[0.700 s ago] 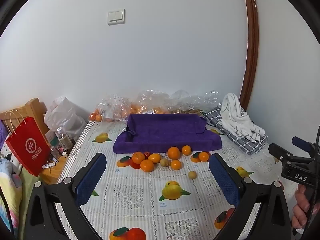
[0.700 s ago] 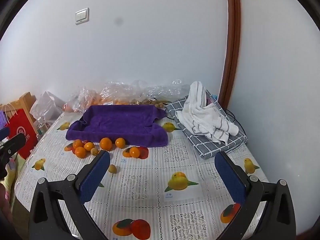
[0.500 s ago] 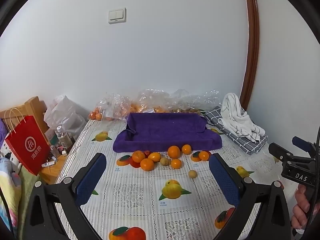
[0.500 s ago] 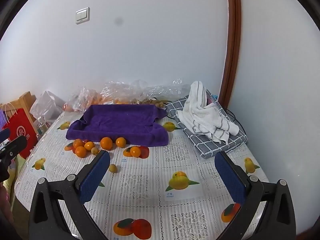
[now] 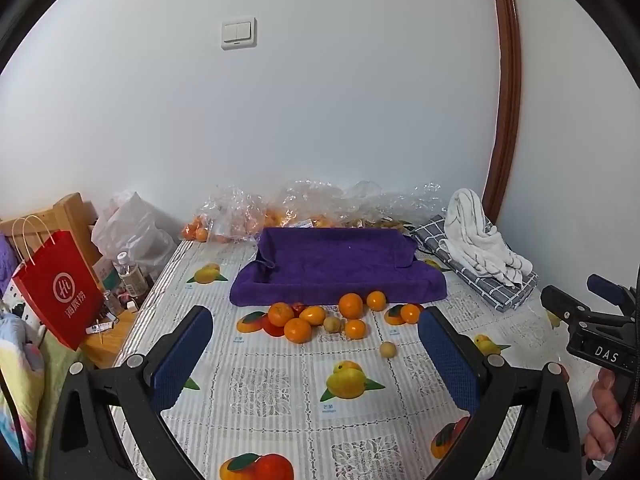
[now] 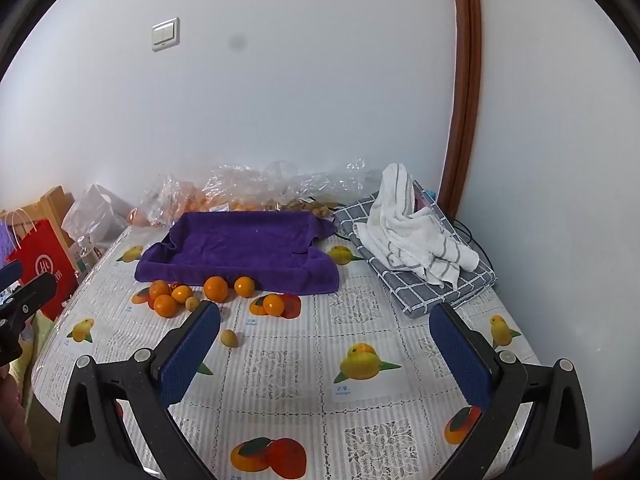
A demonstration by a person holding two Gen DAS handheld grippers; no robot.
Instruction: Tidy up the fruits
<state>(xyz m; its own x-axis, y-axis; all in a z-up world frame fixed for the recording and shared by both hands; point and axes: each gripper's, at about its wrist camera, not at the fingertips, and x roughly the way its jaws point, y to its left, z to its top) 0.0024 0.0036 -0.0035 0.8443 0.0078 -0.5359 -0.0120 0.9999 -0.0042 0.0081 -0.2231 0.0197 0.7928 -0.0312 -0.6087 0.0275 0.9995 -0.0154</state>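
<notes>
Almost nothing is changing: both the left gripper (image 5: 314, 354) and right gripper (image 6: 325, 348) are hovering released and empty, while the oranges (image 5: 297, 330) are lying untouched before the purple towel tray (image 5: 336, 264), so sorting is only beginning.

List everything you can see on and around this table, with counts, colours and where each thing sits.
oranges: seven, orange, loose in front of the tray
small fruits: two, tan, near the oranges
tray: one, purple, cloth-lined, back centre, nothing in it
plastic bags: several, clear, along the wall
towel: one, white striped, on the grey checked cloth
paper bag: one, red, left of the table
tablecloth: one, white, fruit prints
left gripper: open, above the table
right gripper: open, above the table
</notes>
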